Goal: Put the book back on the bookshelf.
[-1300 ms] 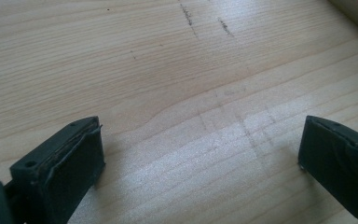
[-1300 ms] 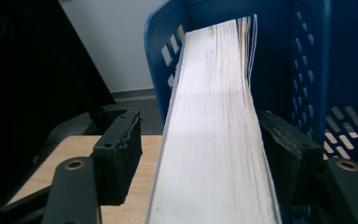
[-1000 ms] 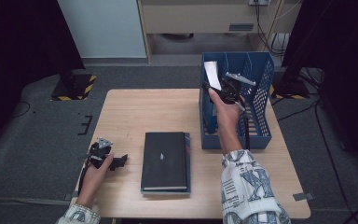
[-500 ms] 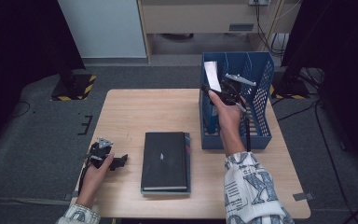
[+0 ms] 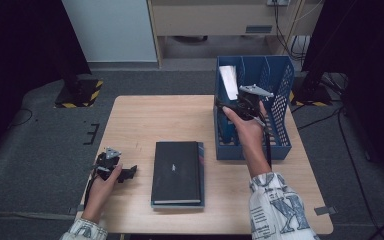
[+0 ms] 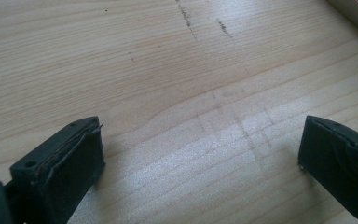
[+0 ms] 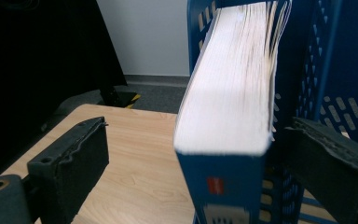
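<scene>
A thick book (image 5: 228,80) with a blue cover stands upright in the left slot of a blue file rack (image 5: 281,102) at the table's right. My right gripper (image 5: 232,106) is at the rack's left side. In the right gripper view the book (image 7: 233,93) sits between the jaws of my right gripper (image 7: 203,135), which have just been opening. The left jaw stands well clear of the book and the right jaw is close beside its cover. My left gripper (image 5: 126,173) rests on the table near its front left, and its jaws (image 6: 200,135) are open over bare wood.
A black book (image 5: 176,170) lies flat on another at the middle front of the wooden table (image 5: 145,120). The rack's perforated dividers (image 7: 335,70) rise to the right of the standing book. Dark floor surrounds the table.
The right hand has come back slightly toward the table's front, while the book stays standing in the rack. The left hand has not moved.
</scene>
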Action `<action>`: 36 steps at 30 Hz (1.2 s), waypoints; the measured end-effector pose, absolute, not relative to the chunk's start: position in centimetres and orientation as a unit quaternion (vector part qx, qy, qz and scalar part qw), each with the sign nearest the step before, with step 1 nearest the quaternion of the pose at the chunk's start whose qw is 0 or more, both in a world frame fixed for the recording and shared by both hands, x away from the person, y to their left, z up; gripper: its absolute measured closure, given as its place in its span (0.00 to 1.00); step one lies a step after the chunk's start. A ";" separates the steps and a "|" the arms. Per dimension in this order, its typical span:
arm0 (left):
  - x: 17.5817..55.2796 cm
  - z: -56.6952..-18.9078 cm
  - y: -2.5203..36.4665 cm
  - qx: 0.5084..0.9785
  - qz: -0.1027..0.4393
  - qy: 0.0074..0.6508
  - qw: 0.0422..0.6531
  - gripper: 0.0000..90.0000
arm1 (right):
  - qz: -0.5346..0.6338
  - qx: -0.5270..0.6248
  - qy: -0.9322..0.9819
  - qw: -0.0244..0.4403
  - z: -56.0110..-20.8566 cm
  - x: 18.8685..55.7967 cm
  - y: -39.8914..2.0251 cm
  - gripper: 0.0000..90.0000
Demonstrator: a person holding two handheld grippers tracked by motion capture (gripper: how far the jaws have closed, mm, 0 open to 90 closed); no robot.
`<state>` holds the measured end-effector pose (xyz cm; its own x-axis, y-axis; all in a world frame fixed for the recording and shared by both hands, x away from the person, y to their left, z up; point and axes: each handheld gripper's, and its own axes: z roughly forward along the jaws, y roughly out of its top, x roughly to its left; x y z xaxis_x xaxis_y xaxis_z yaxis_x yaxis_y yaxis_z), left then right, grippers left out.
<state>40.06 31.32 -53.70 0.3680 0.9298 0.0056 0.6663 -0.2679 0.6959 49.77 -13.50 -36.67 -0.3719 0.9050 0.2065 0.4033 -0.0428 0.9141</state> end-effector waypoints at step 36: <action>39.0 -52.0 30.9 0.761 0.192 0.511 0.350 0.05 | 0.481 0.429 0.741 0.190 -46.7 38.6 -10.9 0.11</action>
